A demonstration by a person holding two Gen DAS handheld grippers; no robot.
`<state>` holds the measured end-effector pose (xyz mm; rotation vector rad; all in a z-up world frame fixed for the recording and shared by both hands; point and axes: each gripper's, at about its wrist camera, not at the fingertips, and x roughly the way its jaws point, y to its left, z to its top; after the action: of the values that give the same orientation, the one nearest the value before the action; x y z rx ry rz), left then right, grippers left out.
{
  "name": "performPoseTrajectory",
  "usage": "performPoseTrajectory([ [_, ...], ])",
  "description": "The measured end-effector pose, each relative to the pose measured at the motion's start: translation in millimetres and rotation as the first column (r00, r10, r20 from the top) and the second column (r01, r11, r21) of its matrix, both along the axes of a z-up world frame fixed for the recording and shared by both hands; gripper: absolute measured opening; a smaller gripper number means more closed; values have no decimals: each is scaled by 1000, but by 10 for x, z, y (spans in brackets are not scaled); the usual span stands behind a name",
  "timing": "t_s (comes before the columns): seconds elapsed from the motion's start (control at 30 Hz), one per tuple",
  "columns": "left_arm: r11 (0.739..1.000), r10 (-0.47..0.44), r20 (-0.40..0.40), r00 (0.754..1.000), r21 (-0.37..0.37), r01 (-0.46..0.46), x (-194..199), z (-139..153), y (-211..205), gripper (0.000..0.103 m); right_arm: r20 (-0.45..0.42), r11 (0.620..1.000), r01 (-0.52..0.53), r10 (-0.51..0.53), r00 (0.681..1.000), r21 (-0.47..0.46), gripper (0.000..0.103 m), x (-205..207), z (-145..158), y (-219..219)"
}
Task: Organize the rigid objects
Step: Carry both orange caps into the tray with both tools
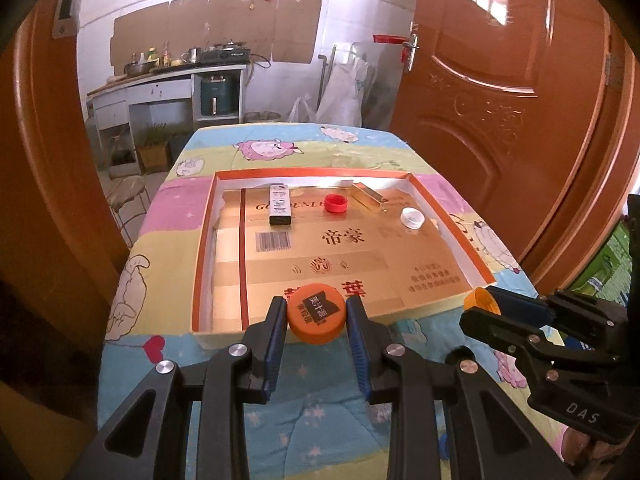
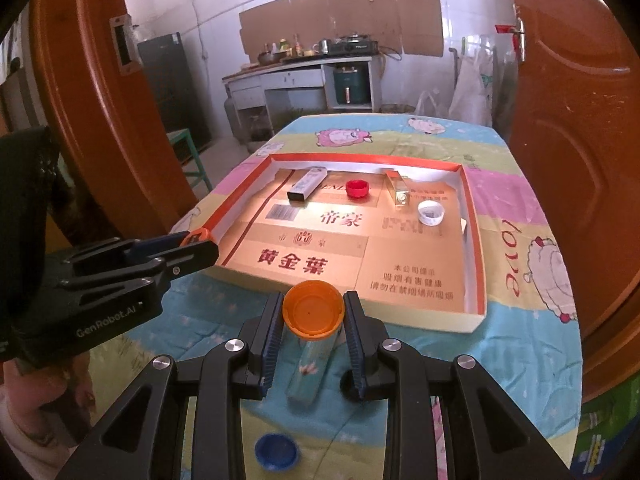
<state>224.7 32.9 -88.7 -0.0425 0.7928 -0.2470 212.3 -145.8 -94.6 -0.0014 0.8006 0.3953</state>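
My left gripper [image 1: 317, 305] is shut on an orange bottle cap [image 1: 316, 314], label side up, held over the near edge of a shallow cardboard tray [image 1: 203, 248]. My right gripper [image 2: 313, 303] is shut on another orange cap [image 2: 313, 313], open side up, just short of the tray's near edge [image 2: 476, 322]. In the tray lie a white-and-black lighter [image 1: 279, 205], a red cap [image 1: 335, 203], a gold lighter [image 1: 369, 197] and a white cap [image 1: 413, 217]. A clear lighter [image 2: 310, 368] and a blue cap [image 2: 277, 451] lie on the tablecloth under the right gripper.
The table wears a pastel cartoon-sheep cloth [image 1: 256, 148]. Orange wooden doors [image 1: 492, 92] stand close on both sides. A kitchen counter [image 1: 168, 80] and a stool [image 1: 128, 196] are beyond the table's far edge. The right gripper shows in the left wrist view [image 1: 480, 304].
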Motion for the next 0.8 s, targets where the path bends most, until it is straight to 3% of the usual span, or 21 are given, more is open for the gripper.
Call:
performPoseTrajectory([
  [0.8,998,56,-51,997,32,-54,744,-167,44,31,-21,999,-46,46,999,18,31,893,-158,88],
])
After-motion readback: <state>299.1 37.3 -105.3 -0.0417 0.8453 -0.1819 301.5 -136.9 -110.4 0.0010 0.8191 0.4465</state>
